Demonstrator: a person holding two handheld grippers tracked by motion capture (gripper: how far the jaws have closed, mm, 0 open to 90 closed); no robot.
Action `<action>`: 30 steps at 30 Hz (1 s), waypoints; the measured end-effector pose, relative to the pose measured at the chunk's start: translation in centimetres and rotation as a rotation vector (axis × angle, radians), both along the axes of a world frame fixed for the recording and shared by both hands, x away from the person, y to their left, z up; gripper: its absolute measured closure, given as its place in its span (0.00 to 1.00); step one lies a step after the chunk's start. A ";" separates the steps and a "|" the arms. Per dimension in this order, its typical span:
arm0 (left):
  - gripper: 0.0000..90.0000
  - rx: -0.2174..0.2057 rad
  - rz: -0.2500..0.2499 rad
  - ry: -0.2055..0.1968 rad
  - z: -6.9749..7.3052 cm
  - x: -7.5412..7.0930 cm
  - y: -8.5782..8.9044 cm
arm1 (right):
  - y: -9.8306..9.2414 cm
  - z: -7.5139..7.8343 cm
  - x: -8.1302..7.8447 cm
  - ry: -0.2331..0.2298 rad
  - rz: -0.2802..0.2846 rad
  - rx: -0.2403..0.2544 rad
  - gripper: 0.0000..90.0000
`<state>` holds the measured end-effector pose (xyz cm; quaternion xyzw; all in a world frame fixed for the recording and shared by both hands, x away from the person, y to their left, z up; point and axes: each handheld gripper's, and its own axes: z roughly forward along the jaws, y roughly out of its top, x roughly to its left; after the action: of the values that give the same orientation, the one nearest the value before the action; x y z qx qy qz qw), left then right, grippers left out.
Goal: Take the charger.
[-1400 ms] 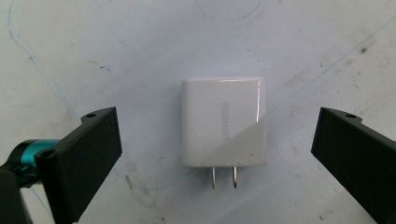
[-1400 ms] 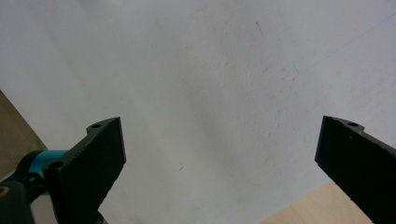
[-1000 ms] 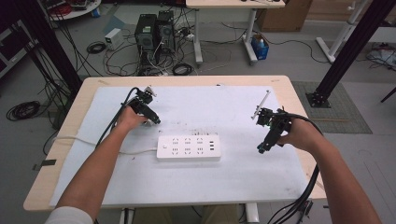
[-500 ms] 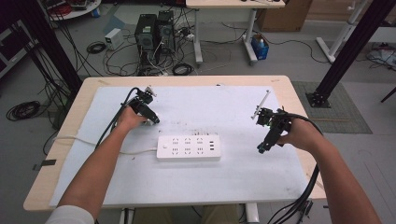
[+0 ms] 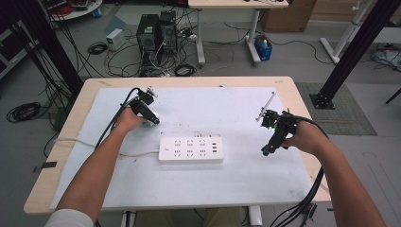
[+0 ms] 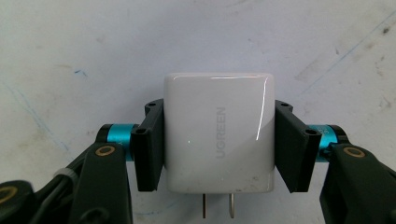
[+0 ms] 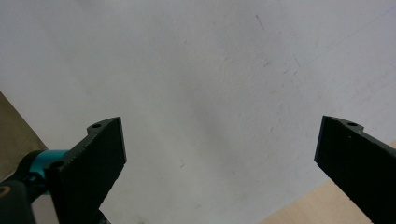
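A white UGREEN charger block point(image 6: 217, 133) with two metal prongs toward the camera lies on the white mat. My left gripper point(image 6: 218, 144) has just been closing and now stands shut on it, both black pads pressed against its sides. In the high view that left gripper point(image 5: 150, 119) sits at the mat's left rear with the charger point(image 5: 154, 120) between its jaws. A white power strip point(image 5: 191, 149) lies mid-table, its cord trailing left. My right gripper point(image 5: 265, 150) hovers over the mat's right side, jaws wide apart and empty; in its own view the right gripper point(image 7: 219, 158) looks down on bare mat.
The white mat point(image 5: 213, 179) covers most of the wooden table point(image 5: 302, 104). Cables trail from both grippers. Computer towers point(image 5: 156, 33), loose cords and another desk stand on the floor beyond the far edge.
The left gripper's jaws have drawn in around the charger at the mat's left rear. The right hand has kept still.
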<state>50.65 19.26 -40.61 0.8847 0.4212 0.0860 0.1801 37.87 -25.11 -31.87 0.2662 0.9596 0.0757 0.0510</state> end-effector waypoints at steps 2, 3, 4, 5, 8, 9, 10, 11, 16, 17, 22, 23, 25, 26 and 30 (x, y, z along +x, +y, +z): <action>0.47 -0.009 -0.011 -0.007 0.6 -0.3 0.1 | 0.0 0.0 -0.1 0.000 -0.003 -0.001 0.01; 0.47 -0.012 -0.015 -0.009 0.9 -0.4 0.1 | 0.0 0.0 -0.1 -0.002 0.000 -0.004 0.01; 0.47 -0.018 -0.023 -0.014 1.2 -0.6 0.2 | -0.1 0.0 -0.1 -0.005 -0.002 -0.001 0.01; 0.47 -0.025 -0.026 -0.017 1.5 -0.8 0.3 | -0.2 0.0 -0.1 -0.009 0.002 0.001 0.01; 0.47 -0.029 -0.033 -0.025 1.8 -1.0 0.4 | -0.3 0.1 -0.2 -0.012 -0.009 0.004 0.01; 0.47 -0.045 -0.059 -0.027 2.5 -1.5 0.6 | -0.3 0.1 -0.2 -0.012 -0.009 0.004 0.01; 0.47 -0.048 -0.069 -0.031 2.9 -1.8 0.6 | -0.4 0.2 -0.3 -0.016 -0.019 0.004 0.01; 0.47 -0.059 -0.081 -0.032 3.3 -2.1 0.7 | -0.4 0.2 -0.4 -0.019 -0.027 0.010 0.01; 0.47 -0.088 -0.137 -0.045 5.4 -4.1 0.8 | -0.5 0.2 -0.8 -0.039 -0.039 0.011 0.01; 0.47 -0.085 -0.152 -0.041 5.8 -4.4 0.8 | -0.5 0.3 -0.8 -0.043 -0.036 0.011 0.01; 0.47 -0.104 -0.206 -0.067 7.4 -6.2 0.6 | -0.4 0.4 -1.3 -0.053 -0.052 0.011 0.01; 0.47 -0.114 -0.217 -0.073 7.8 -6.6 0.6 | -0.3 0.4 -1.4 -0.058 -0.050 0.021 0.01; 0.47 -0.138 -0.233 -0.084 8.5 -7.3 0.5 | -0.3 0.5 -1.7 -0.065 -0.049 0.024 0.01; 0.47 -0.149 -0.238 -0.090 8.7 -7.6 0.5 | -0.2 0.6 -1.9 -0.062 -0.054 0.029 0.01; 0.47 -0.150 -0.260 -0.099 9.4 -8.6 0.4 | 0.0 0.6 -2.5 -0.069 -0.051 0.038 0.01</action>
<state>42.07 19.66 -31.25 0.9105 0.2990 0.0739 0.2759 35.41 -25.08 -31.24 0.2886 0.9486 0.1018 0.0811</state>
